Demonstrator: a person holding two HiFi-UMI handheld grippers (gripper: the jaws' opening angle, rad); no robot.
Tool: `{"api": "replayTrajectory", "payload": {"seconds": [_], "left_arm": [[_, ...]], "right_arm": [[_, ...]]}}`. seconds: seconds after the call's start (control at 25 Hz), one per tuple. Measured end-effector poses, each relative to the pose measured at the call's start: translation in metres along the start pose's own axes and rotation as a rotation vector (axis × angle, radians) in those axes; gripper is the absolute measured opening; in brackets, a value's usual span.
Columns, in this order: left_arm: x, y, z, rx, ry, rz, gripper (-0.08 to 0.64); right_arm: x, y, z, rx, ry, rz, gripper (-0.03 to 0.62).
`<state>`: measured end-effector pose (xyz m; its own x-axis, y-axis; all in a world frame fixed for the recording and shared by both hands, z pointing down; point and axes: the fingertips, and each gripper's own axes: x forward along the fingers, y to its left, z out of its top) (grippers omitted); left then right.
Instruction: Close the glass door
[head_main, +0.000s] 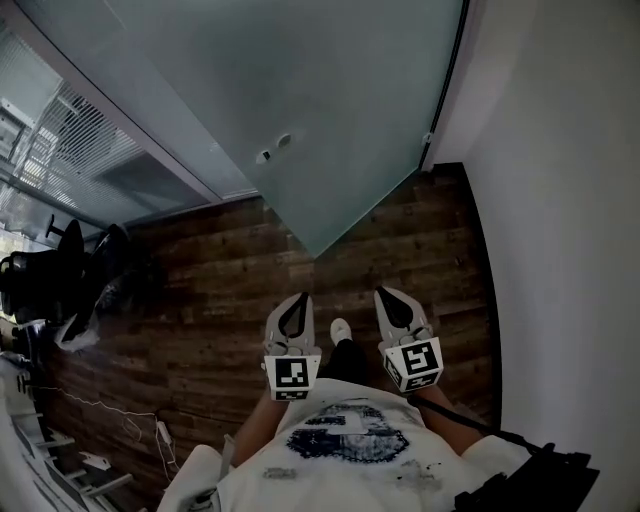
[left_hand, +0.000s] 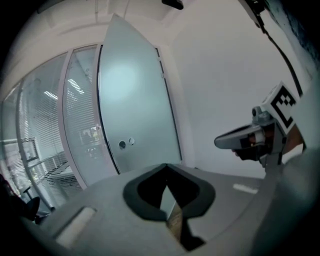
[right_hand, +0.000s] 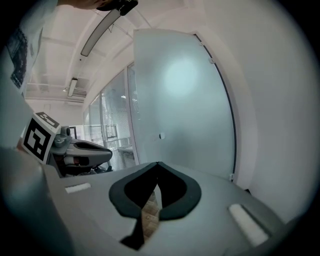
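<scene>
The frosted glass door (head_main: 300, 110) stands swung open into the room, hinged by the white wall at its right edge. A small round lock fitting (head_main: 272, 150) sits near its free edge. The same door (left_hand: 135, 100) fills the middle of the left gripper view, and the door (right_hand: 185, 110) is also ahead in the right gripper view. My left gripper (head_main: 299, 298) and right gripper (head_main: 384, 294) are side by side over the wooden floor, short of the door. Both are shut with nothing in them. The left gripper (left_hand: 166, 165) and right gripper (right_hand: 158, 164) point toward the door.
A white wall (head_main: 560, 200) runs along the right. A glass partition with blinds (head_main: 90, 150) extends left of the door. A black office chair (head_main: 50, 270) and floor cables with a power strip (head_main: 165, 435) lie at the left. The person's shoe (head_main: 340, 329) is between the grippers.
</scene>
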<state>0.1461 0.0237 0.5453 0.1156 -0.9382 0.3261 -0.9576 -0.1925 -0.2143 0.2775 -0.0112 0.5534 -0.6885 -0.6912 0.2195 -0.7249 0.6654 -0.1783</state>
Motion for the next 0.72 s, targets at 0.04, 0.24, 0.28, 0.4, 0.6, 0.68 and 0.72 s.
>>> {"api": "replayTrajectory", "payload": {"seconds": [0.04,0.24,0.28,0.4,0.6,0.68,0.72], "left_arm": [[0.007,0.014,0.000,-0.001,0.002,0.010,0.002],[0.035,0.078,0.001,-0.021,-0.003,0.075,0.002],[0.039,0.089,0.000,-0.026,-0.003,0.088,0.002],[0.048,0.113,-0.004,-0.046,-0.004,0.118,0.002],[0.061,0.139,-0.007,-0.080,-0.009,0.139,0.002],[0.065,0.146,-0.009,-0.087,-0.005,0.141,0.002],[0.067,0.149,-0.010,-0.090,-0.005,0.143,0.002]], "right_arm": [[0.017,0.003,0.005,-0.006,0.000,0.013,0.006],[0.089,0.014,0.024,-0.025,0.000,0.062,0.006],[0.100,0.016,0.026,-0.029,0.001,0.071,0.006],[0.127,0.021,0.030,-0.045,0.009,0.090,0.006],[0.161,0.025,0.038,-0.077,0.027,0.110,0.006],[0.170,0.026,0.039,-0.089,0.031,0.112,0.006],[0.174,0.027,0.040,-0.092,0.032,0.113,0.006]]}}
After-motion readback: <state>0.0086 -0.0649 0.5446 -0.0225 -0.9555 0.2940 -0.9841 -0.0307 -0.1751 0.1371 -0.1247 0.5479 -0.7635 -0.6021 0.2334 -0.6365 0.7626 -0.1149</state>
